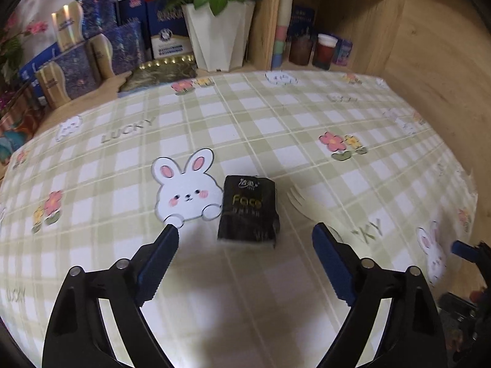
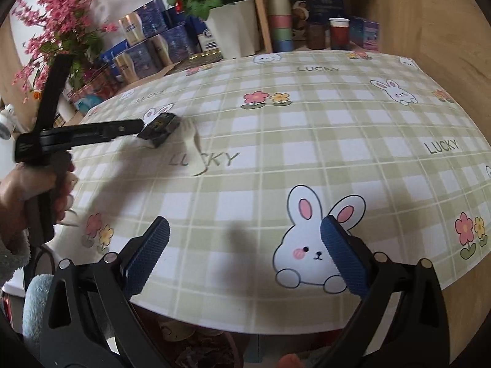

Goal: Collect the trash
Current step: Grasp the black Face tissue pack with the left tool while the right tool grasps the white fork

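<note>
Left gripper (image 1: 245, 230): spread wide, pinching nothing.
Pack (image 1: 248, 208): lay on the tablecloth (image 1: 276, 128) just ahead of the left fingers, between their lines, long axis pointing away from them.
Look: 1 small black tissue pack, gold "Face" lettering.
Fork (image 1: 310, 207): pale, just right of the pack.
Right gripper (image 2: 245, 230): spread, empty, well apart from the pack; left hand (image 2: 18, 193) nearer.

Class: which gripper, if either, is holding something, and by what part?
Neither. The left gripper is open around the black packet, not touching; the right gripper is open and empty.
</note>
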`<state>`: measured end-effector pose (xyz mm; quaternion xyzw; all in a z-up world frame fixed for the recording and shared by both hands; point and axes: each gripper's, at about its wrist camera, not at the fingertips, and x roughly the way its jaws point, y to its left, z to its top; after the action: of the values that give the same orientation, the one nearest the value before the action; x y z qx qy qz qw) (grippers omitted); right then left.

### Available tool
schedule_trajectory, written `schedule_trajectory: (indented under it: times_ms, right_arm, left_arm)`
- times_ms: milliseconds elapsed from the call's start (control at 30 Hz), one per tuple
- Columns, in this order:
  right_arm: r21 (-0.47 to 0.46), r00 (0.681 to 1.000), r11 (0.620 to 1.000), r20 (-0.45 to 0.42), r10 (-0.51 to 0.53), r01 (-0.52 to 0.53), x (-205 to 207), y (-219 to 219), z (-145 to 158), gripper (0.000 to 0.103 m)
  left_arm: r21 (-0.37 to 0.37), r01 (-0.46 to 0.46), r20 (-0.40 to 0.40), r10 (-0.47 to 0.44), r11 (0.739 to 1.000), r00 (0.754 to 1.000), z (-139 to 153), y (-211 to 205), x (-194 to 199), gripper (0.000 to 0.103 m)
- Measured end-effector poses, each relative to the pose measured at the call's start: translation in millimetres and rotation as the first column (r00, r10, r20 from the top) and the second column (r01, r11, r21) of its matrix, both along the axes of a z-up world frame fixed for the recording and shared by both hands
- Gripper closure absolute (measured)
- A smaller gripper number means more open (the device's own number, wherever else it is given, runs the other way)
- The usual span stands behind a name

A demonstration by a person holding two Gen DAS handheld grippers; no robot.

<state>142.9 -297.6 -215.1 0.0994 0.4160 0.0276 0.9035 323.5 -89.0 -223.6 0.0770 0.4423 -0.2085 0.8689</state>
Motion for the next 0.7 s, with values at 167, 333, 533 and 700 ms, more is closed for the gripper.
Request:
schedule_trajectory:
  times_ms: [167, 333, 533, 700]
  right_arm:
    - [-0.013, 1.0, 1.0, 0.006, -0.006, 0.007, 3, -5, -4, 0.006]
    - [-0.002, 1.0, 1.0, -0.019, 0.01, -0.01, 9, -6, -10, 0.006]
    - [-0.032, 0.994, 0.994, -0.034, 0.107, -0.108, 26, 7, -6, 0.012]
    - [-0.036, 0.982, 0.982, -0.005, 0.186, -0.187, 51, 19, 7, 0.031]
  left_arm:
    - [0.08, 0.002, -0.018, -0.001, 0.997, 1.0, -19, -16, 21, 0.022]
    - [0.092, -0.004, -0.07, 0.011, 0.996, 0.998, -28, -14, 29, 0.05]
    - [-0.078, 0.013, -0.115, -0.022, 0.997, 0.993, -17, 9, -1, 0.074]
    - [-0.252, -0.073, -0.139, 0.039, 0.965, 0.99, -3, 44, -37, 0.074]
